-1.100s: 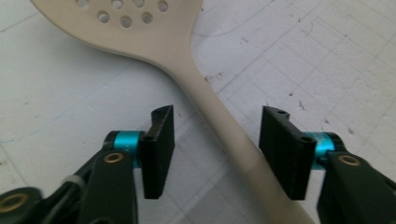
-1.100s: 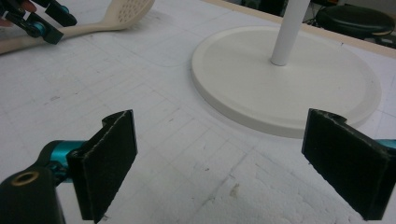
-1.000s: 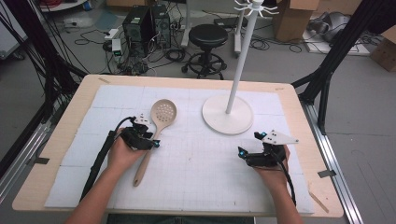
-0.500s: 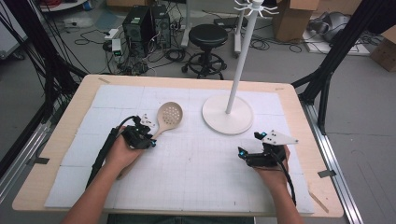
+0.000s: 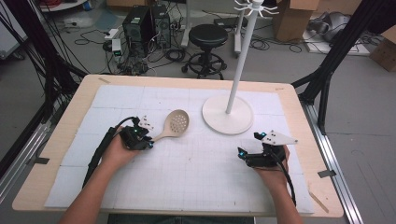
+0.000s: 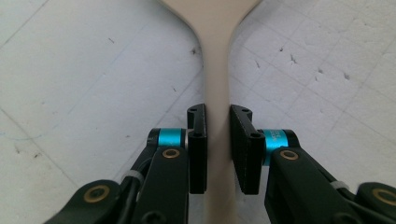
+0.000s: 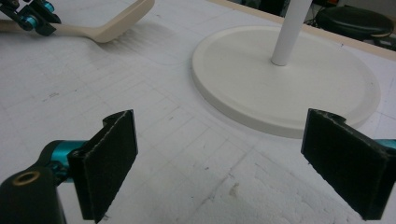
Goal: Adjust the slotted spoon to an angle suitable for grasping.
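A beige slotted spoon (image 5: 176,123) lies left of centre on the white gridded mat, bowl toward the stand. My left gripper (image 5: 150,140) is shut on its handle just behind the bowl; the jaws have just been closing with the handle between them. In the left gripper view both black pads (image 6: 197,140) press the handle of the spoon (image 6: 215,56) from either side. My right gripper (image 5: 250,142) rests at the right of the mat, open and holding nothing. In its own view that gripper (image 7: 219,154) faces the stand's base, with the spoon (image 7: 116,23) and left gripper (image 7: 35,16) far off.
A white rack stands at the back, its round base (image 5: 228,114) on the mat and its pole (image 5: 240,56) rising to hooks at the top. The wooden table edge (image 5: 299,116) frames the mat. A stool, boxes and cables lie on the floor beyond.
The left jaws closed onto the spoon's handle. The spoon swung round: its bowl shifted right and the handle, which stuck out below the hand, now runs under the gripper. The right hand stayed still.
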